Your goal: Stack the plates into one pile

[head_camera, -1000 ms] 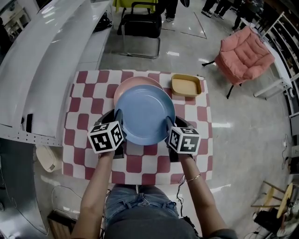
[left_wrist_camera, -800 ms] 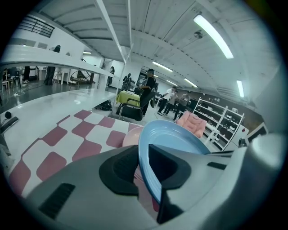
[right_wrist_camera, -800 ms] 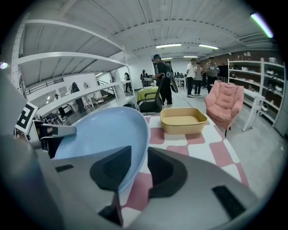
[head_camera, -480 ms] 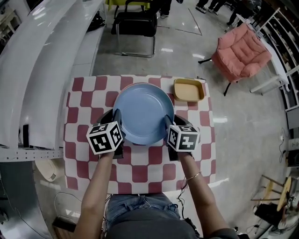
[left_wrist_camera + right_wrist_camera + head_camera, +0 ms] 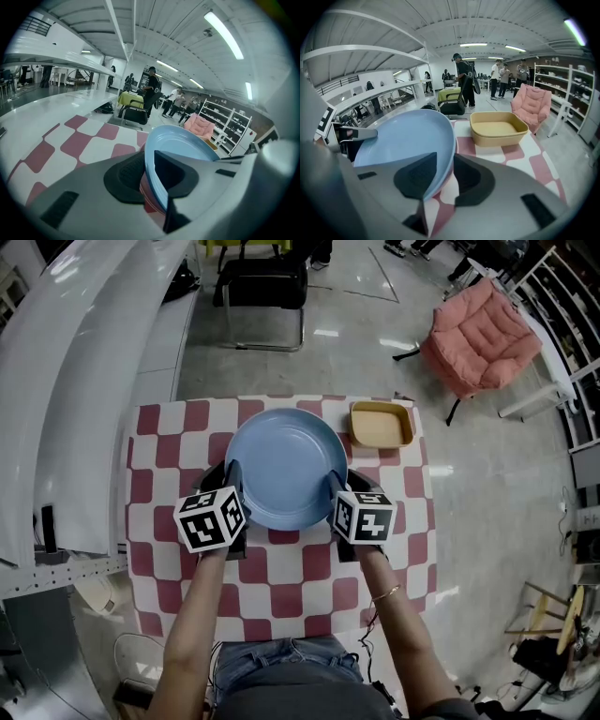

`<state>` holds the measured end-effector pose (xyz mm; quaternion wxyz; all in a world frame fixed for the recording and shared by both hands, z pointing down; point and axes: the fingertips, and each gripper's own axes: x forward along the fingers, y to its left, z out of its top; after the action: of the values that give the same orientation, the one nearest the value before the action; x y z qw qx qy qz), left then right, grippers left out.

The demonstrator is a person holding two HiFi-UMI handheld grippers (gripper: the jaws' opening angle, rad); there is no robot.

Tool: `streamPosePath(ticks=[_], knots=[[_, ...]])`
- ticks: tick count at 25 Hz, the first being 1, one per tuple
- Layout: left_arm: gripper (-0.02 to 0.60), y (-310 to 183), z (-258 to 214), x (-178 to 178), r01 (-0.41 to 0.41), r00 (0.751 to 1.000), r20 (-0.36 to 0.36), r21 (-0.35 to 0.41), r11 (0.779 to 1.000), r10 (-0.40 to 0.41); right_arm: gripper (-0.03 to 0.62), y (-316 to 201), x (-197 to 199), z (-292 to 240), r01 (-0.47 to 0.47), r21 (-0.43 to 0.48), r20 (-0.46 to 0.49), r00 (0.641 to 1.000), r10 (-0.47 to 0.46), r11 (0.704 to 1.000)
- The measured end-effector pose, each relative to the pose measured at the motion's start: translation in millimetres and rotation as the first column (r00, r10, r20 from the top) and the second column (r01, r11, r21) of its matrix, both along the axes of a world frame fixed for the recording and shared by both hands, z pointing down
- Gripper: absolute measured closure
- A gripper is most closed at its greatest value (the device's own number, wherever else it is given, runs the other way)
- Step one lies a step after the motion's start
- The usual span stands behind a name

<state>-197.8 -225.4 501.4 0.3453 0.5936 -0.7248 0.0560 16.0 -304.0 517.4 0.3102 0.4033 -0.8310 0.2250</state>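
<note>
A round blue plate [image 5: 286,468] lies level over the middle of the checked table, carried between both grippers. My left gripper [image 5: 232,476] is shut on its left rim and my right gripper [image 5: 335,486] on its right rim. In the left gripper view the blue plate's rim [image 5: 157,154] runs between the pads of the left gripper [image 5: 151,174], and a pink plate's edge [image 5: 149,200] shows just beneath it. The head view hides the pink plate under the blue one. In the right gripper view the blue plate [image 5: 405,138] sits in the right gripper [image 5: 446,177].
A yellow square dish [image 5: 381,424] stands at the table's far right corner, close to the blue plate. The red-and-white checked cloth [image 5: 281,587] covers the table. A black chair [image 5: 262,287] and a pink armchair [image 5: 478,329] stand beyond it, and a white curved surface [image 5: 84,381] runs along the left.
Both grippers carried the blue plate a little away from me. It now covers the pink plate, whose far rim showed behind it a second ago.
</note>
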Motion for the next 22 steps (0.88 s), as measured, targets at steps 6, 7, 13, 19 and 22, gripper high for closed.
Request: streamPosePath(ticks=[6,7,13,19,22], knots=[[0.503,-5,12,-4,-0.003,1.0,-0.01,-0.021,1.0,0.003,0.477,-4,-3,9,0.009,0.014,-0.043,0.999,-0.008,1.0],[0.503,-6,13,-5,-0.003,1.0,-0.01,-0.023,1.0,0.002,0.477,-5,-4,10,0.01,0.016,-0.046,0.999,-0.009,1.0],[0.503,-8,20,-6,-0.006,1.0,-0.012,-0.038,0.999,0.006,0.479,-8,-5,13,0.011,0.024,-0.058,0.998,-0.009,1.0],[0.502,-9,21,-7,-0.01,1.0,0.024,-0.038,0.999,0.011,0.479,-9,-6,15,0.024,0.053,-0.079,0.997,-0.02,0.998],[0.495,-11,21,-7,-0.016,0.999,0.047,-0.042,0.999,0.018,0.479,-10,-6,15,0.025,0.063,-0.078,0.997,-0.02,0.998]])
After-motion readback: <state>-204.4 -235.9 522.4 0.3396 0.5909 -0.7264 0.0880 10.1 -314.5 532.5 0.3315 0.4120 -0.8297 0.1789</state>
